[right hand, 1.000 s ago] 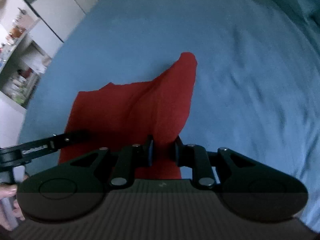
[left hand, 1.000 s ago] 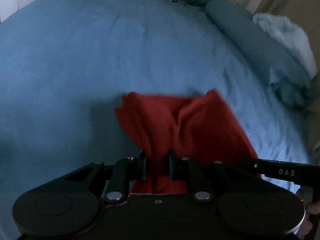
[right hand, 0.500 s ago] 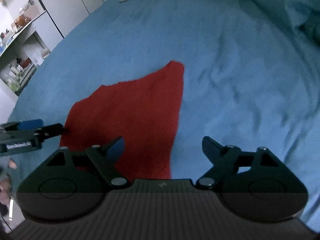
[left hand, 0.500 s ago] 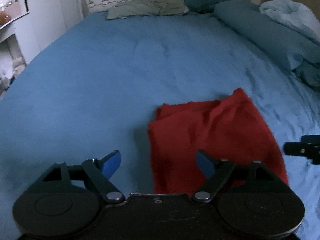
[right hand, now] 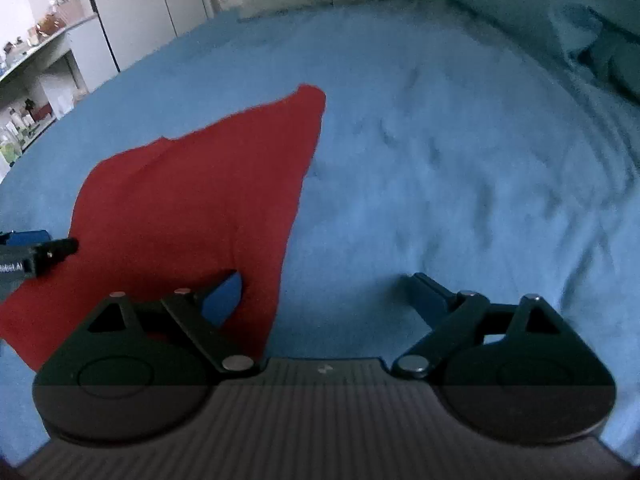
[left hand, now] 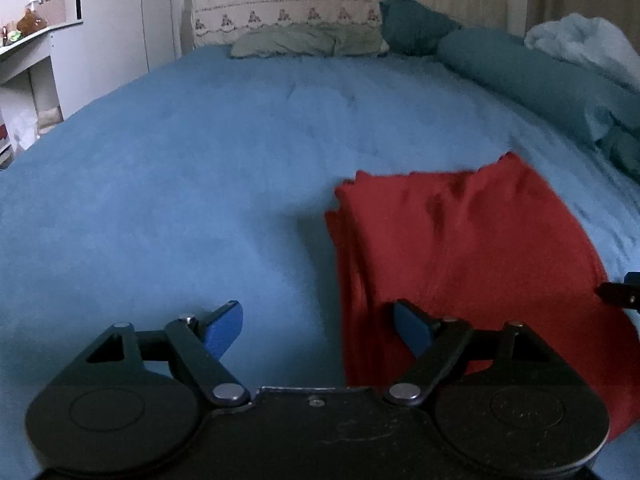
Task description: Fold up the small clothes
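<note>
A red cloth (left hand: 472,248) lies folded flat on the blue bedspread (left hand: 192,168). It also shows in the right wrist view (right hand: 192,208), with one corner pointing away. My left gripper (left hand: 320,326) is open and empty, raised just off the cloth's near left edge; its right finger overlaps the cloth in view. My right gripper (right hand: 324,292) is open and empty at the cloth's near right edge. The tip of the right gripper shows at the left wrist view's right edge (left hand: 620,292), and the left gripper's tip at the right wrist view's left edge (right hand: 40,252).
Pillows (left hand: 308,40) lie at the head of the bed. A rolled teal blanket (left hand: 528,80) and a pale blue bundle (left hand: 584,44) lie along the right side. White cupboards and a shelf with small items (left hand: 36,24) stand to the left.
Both grippers were shut on the red cloth one second ago. They have opened, let the cloth drop flat on the bed, and pulled back and up.
</note>
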Available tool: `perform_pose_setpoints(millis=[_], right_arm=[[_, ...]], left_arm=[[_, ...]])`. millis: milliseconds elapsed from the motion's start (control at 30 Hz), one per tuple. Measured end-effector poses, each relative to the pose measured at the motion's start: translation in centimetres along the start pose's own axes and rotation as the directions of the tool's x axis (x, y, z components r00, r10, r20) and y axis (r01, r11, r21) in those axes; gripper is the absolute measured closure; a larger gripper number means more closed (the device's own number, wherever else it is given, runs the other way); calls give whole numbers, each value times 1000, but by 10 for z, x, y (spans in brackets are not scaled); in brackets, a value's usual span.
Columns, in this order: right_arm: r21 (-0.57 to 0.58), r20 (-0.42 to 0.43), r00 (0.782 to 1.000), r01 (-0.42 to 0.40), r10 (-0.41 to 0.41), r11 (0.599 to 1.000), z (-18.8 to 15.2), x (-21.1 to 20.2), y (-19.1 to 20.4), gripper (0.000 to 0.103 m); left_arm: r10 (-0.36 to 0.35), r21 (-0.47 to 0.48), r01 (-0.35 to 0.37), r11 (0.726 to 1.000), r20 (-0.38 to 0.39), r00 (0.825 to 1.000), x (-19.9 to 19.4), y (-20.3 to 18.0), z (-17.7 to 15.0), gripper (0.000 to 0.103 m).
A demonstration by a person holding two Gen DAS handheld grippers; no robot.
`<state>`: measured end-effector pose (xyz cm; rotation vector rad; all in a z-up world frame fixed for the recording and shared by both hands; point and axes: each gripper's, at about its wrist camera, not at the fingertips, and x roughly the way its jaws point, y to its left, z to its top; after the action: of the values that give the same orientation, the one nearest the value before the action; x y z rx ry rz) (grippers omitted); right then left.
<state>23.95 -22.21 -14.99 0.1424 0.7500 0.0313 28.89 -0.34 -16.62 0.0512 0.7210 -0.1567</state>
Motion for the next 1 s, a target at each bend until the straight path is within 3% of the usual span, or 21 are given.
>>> perform_pose_setpoints(millis=[100,267,400,533,667,1000], right_arm=[[4,38,999,15,-15,1000,4,-28,8,0],[0,123,992,21,-21,1000,28,-124,41,0],[22,152,987,48,-51,999,39,-205,67,0],[21,188,978,85,-88,996,31,-272,91,0],[39,165,980,102,-108,994,11,-312,106,0],[31,58,987,146,-148,989,-49,-337,127,0]], left_arm=[[5,4,-6,1000,44,999,-33,-1,15,23],[8,14,-10,1000,135,991,-127,-2,49,20],[9,7,-10,1000,155,988,-201,-5,56,0],[27,-4,-27,1000,174,984,-261,-11,39,0],[68,-17,-66,998,134,989,-295,-17,10,0],[103,15,-104,994,68,992,-324,-35,-48,0]])
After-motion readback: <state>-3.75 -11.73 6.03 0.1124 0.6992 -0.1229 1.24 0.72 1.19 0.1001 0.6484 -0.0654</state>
